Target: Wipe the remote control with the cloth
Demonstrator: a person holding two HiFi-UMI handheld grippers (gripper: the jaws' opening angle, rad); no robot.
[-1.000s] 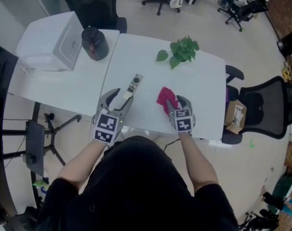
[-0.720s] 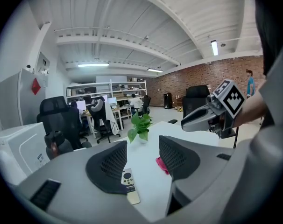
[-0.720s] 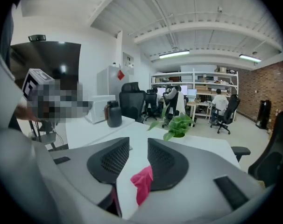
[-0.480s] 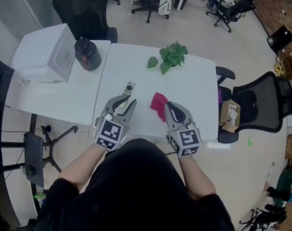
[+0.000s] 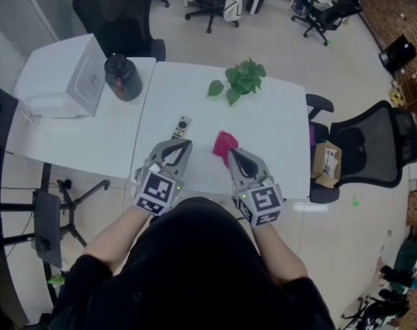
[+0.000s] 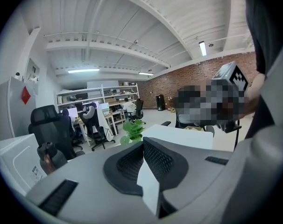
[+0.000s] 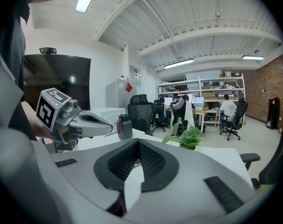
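The grey remote control [image 5: 182,126] lies on the white table [image 5: 277,122], left of centre. A crumpled red cloth [image 5: 224,145] lies just to its right. My left gripper [image 5: 183,145] hovers near the table's front edge, just short of the remote, its jaws shut with nothing in them. My right gripper [image 5: 231,154] is beside the near edge of the cloth, also shut and empty. In the left gripper view the pads [image 6: 153,160] meet with nothing between them. The right gripper view shows the same, pads [image 7: 148,158] closed, and the left gripper [image 7: 104,129] off to the side.
A green plant [image 5: 239,80] stands at the table's far side. A dark jar [image 5: 121,78] and a white box [image 5: 71,74] sit on the adjoining table to the left. A black office chair [image 5: 384,150] and a cardboard box [image 5: 325,165] are on the right.
Both grippers' jaws have closed. The hands have drawn back from the remote and the cloth toward the table's front edge, leaving both lying on the table.
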